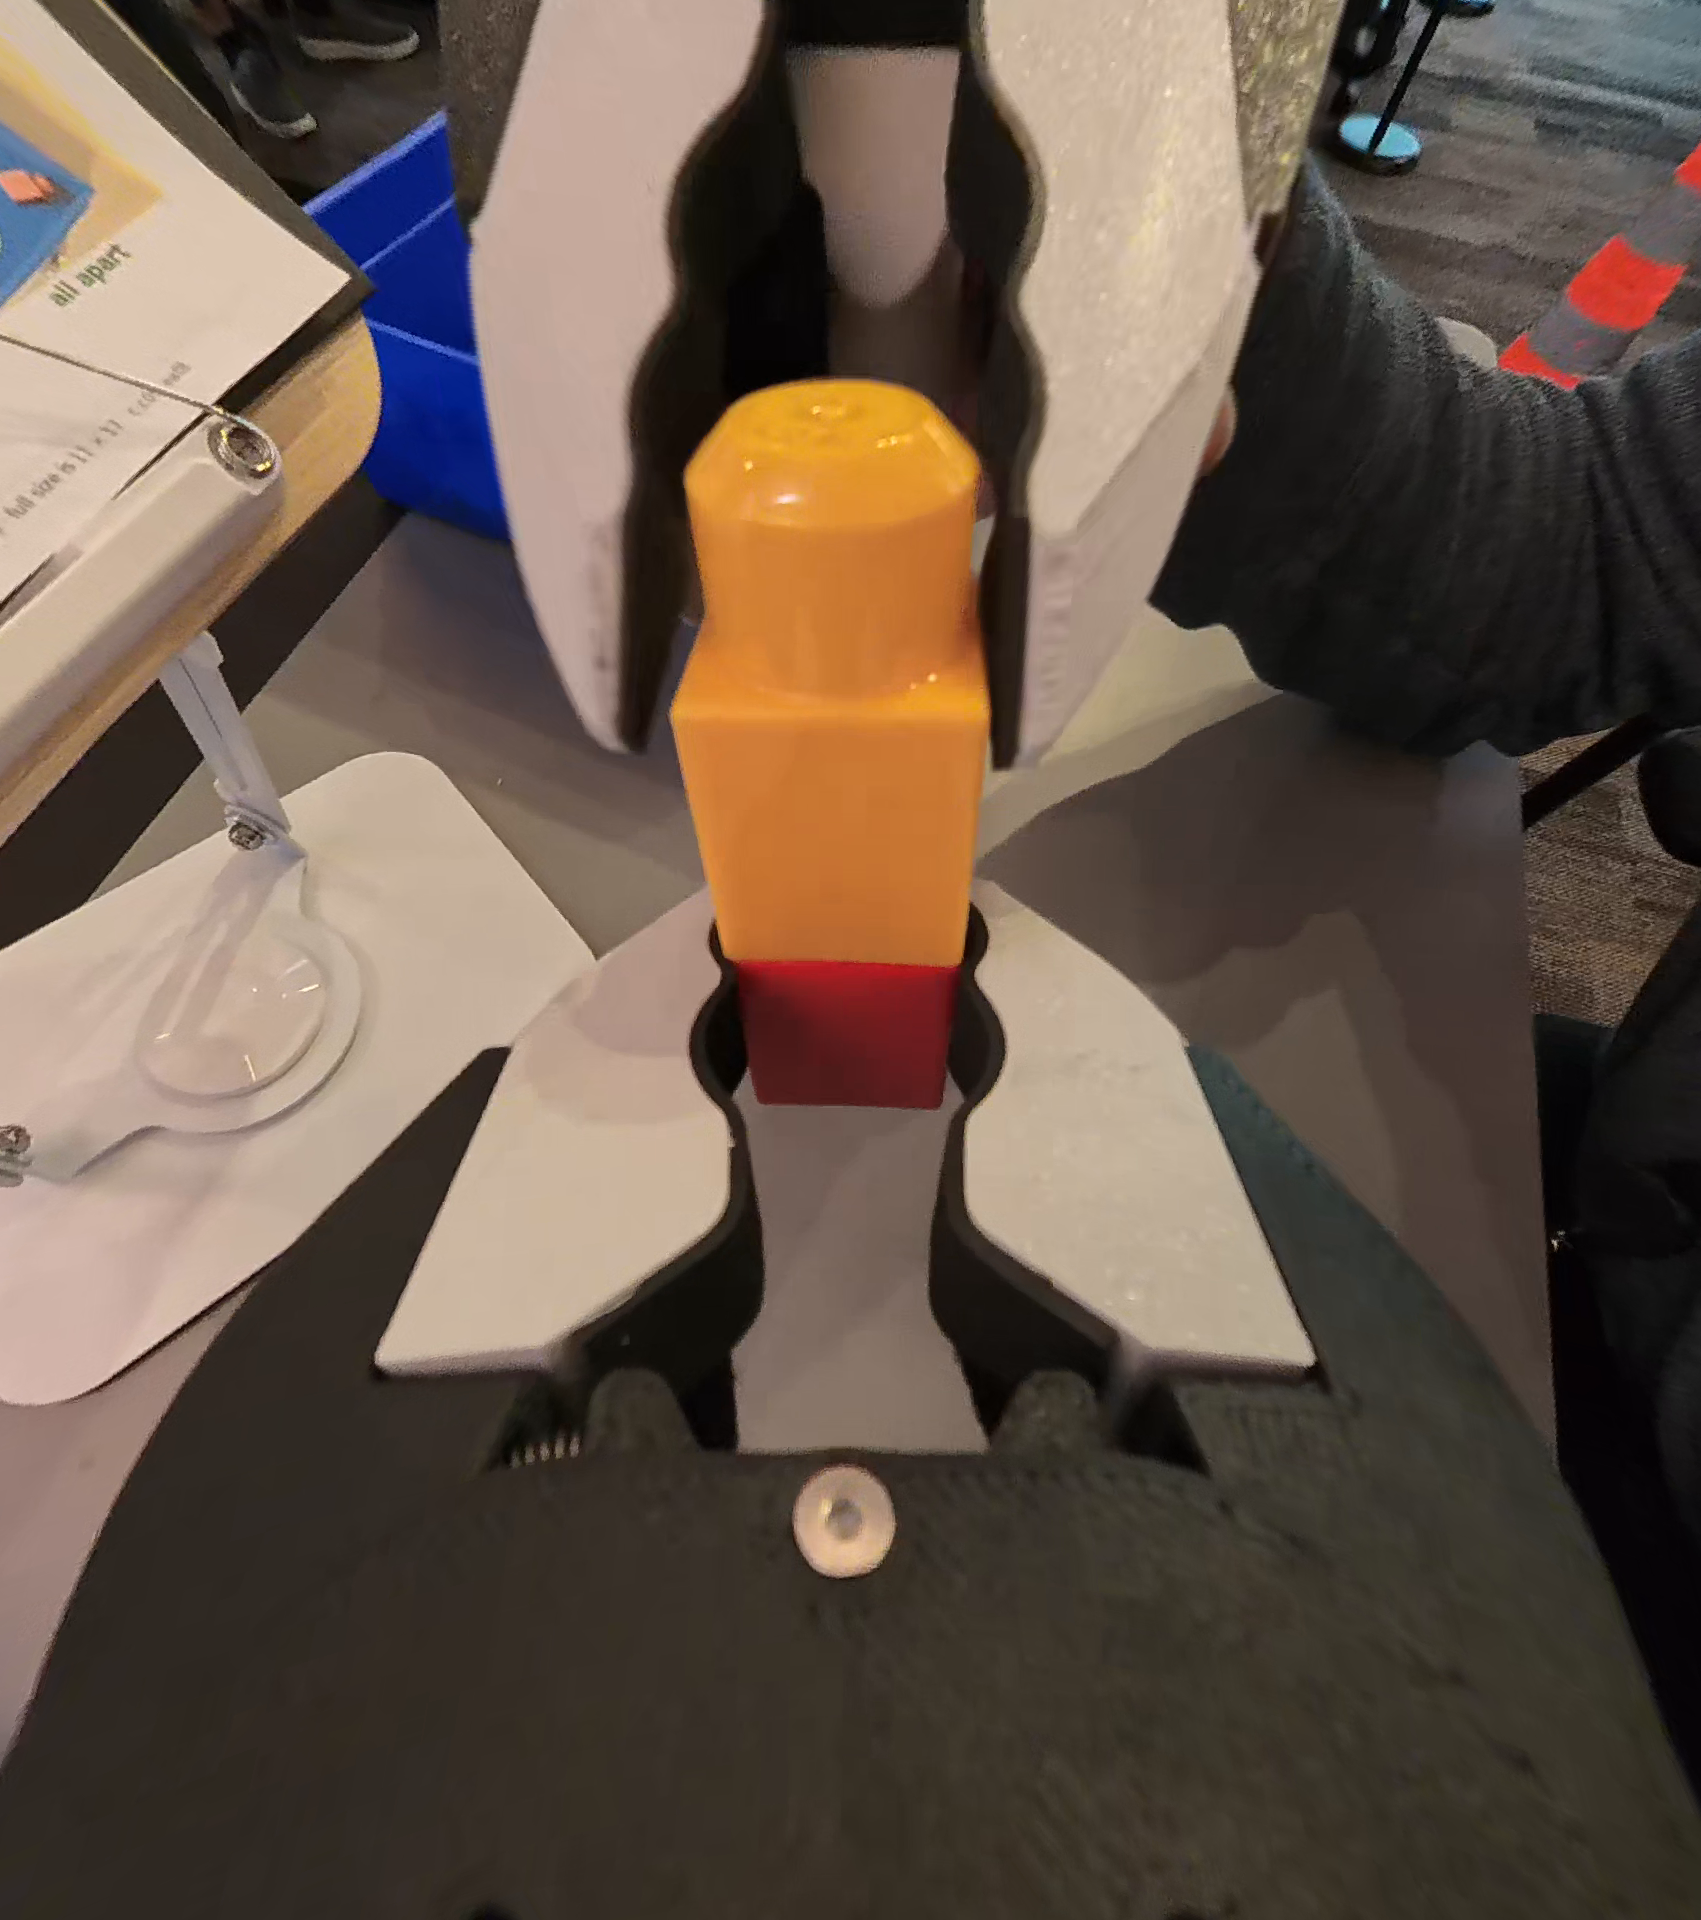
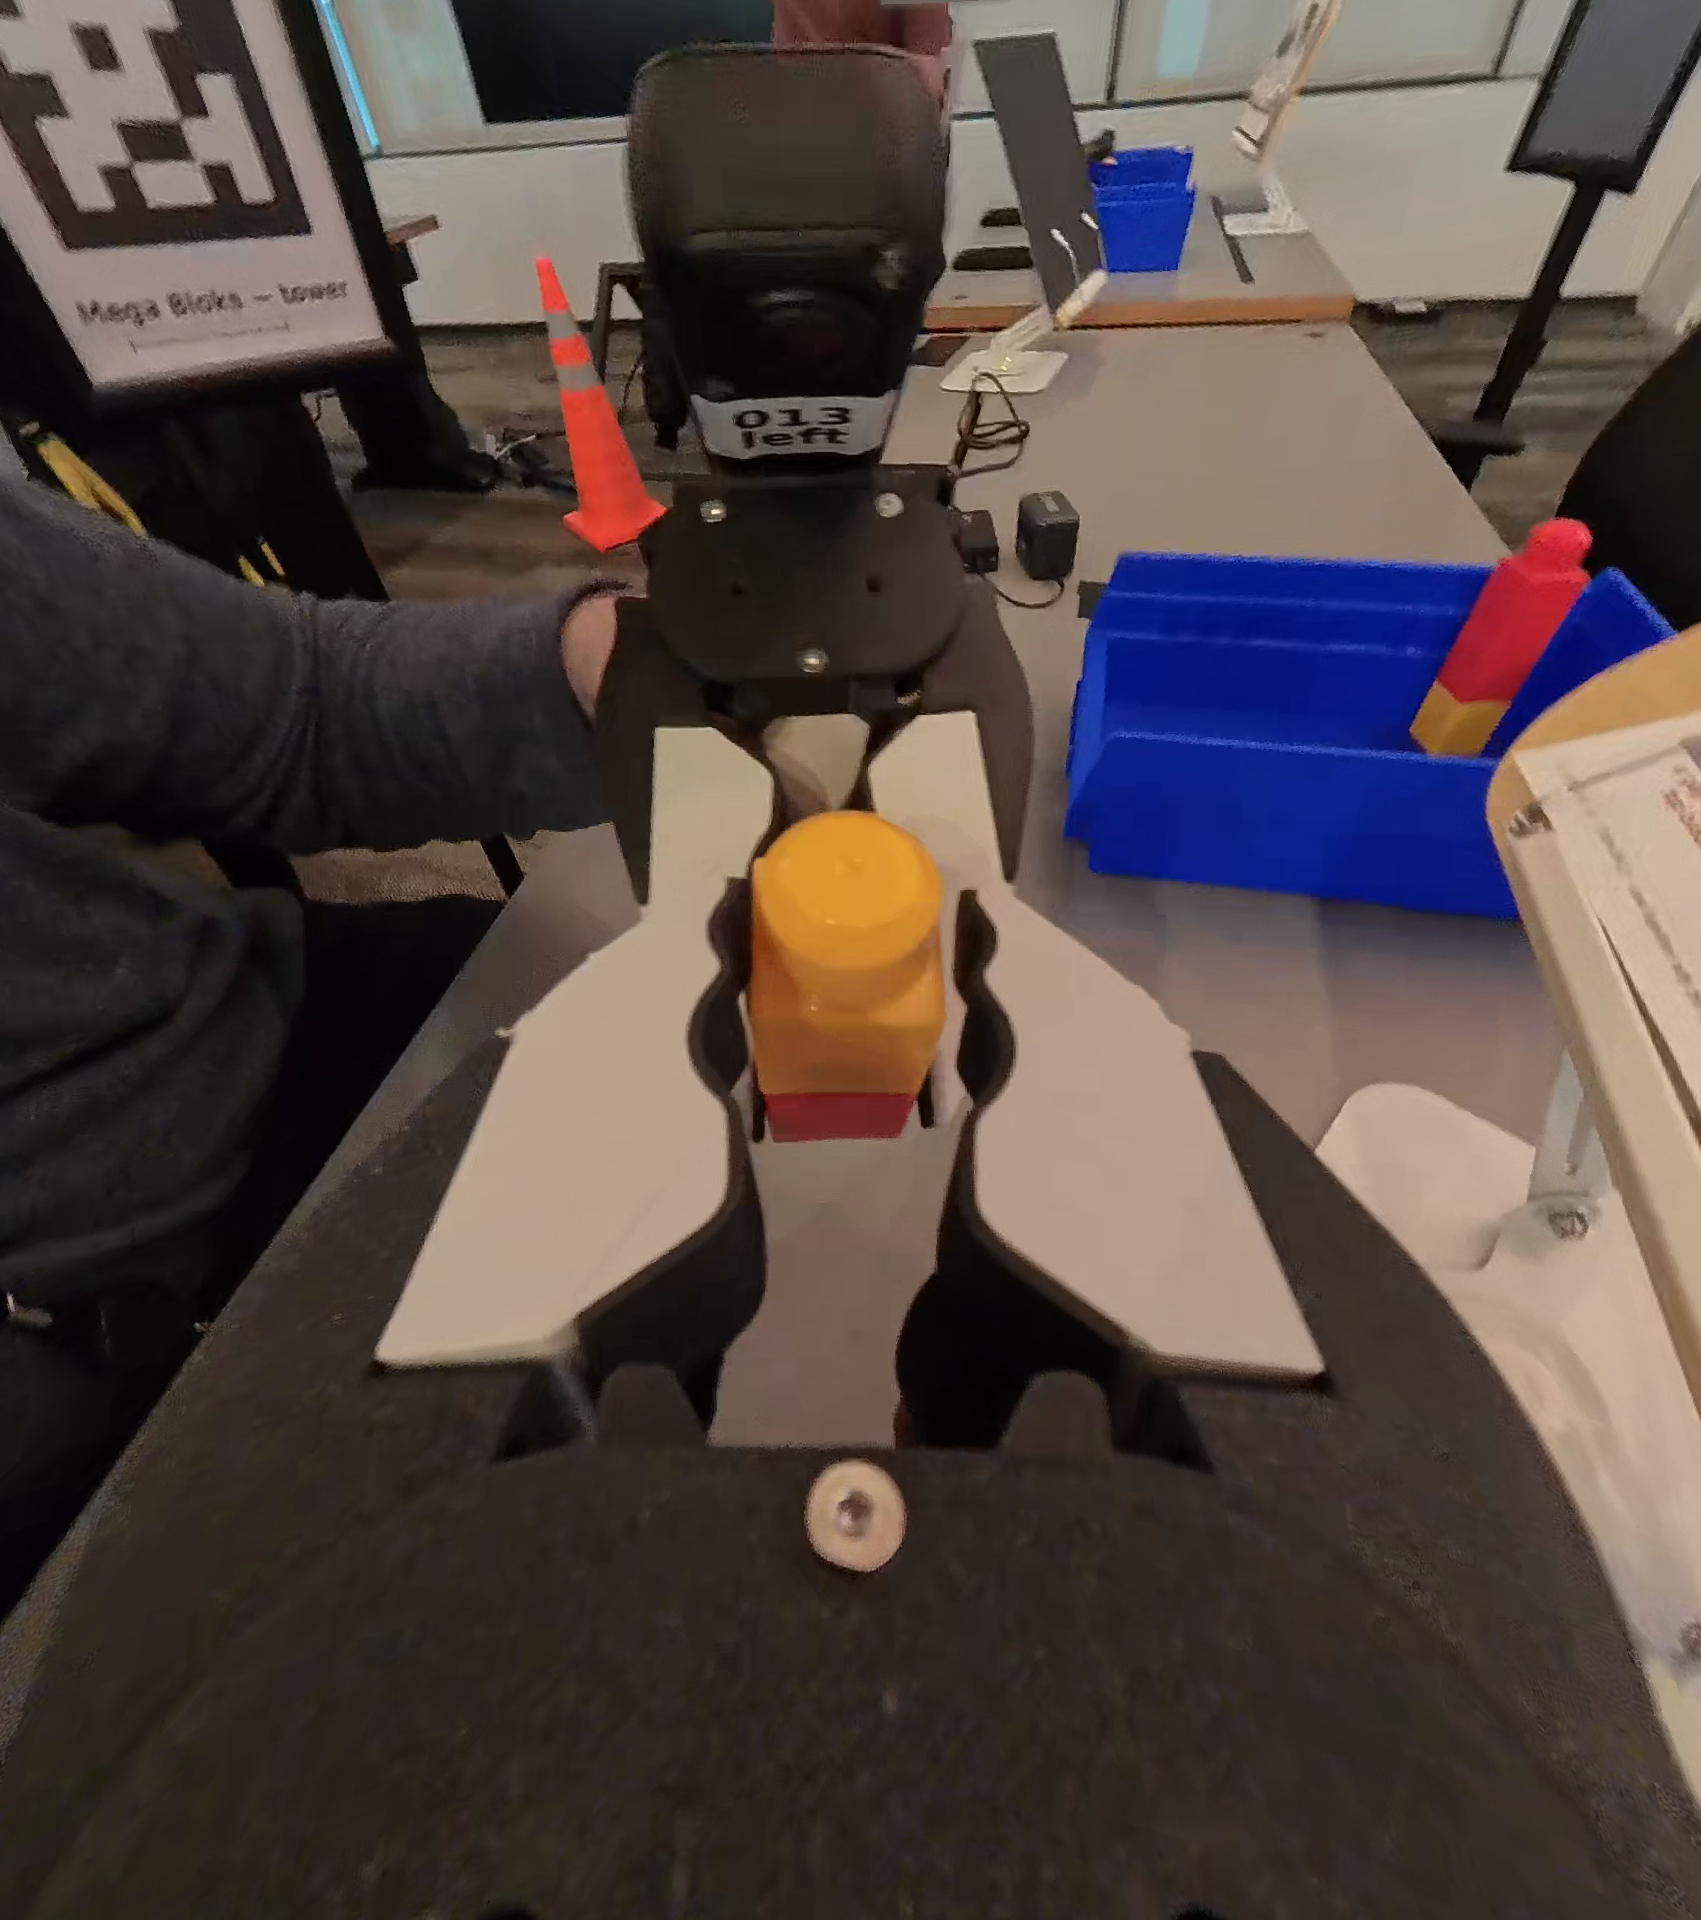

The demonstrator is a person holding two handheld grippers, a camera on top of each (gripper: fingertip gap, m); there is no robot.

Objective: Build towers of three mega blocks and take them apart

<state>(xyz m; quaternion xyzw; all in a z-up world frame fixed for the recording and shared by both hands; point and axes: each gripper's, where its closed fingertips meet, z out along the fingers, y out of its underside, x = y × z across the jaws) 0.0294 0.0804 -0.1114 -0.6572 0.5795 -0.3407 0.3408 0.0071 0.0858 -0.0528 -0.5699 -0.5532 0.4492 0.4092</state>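
An orange-yellow mega block (image 1: 825, 748) sits stacked on a red mega block (image 1: 846, 1029), held above the grey table (image 1: 1241, 831). My left gripper (image 1: 846, 935) is shut on the red block from the near side. My right gripper (image 1: 820, 748) reaches in from the far side, its fingers (image 1: 1106, 312) closed around the yellow block's upper part. In the right wrist view my right gripper (image 2: 846, 904) clasps the yellow block (image 2: 846, 966), with the red block (image 2: 838, 1117) under it. The left gripper (image 2: 841, 1091) faces it, its fingertips mostly hidden behind the blocks.
A blue bin (image 2: 1272, 831) on the table holds a leaning red-and-yellow tower (image 2: 1506, 655). A document stand with printed sheets (image 1: 46, 416) and its white base plate (image 1: 202, 987) stand beside the blocks. A person's dark sleeve (image 2: 202, 675) is close by. An orange cone (image 2: 597, 436) stands on the floor.
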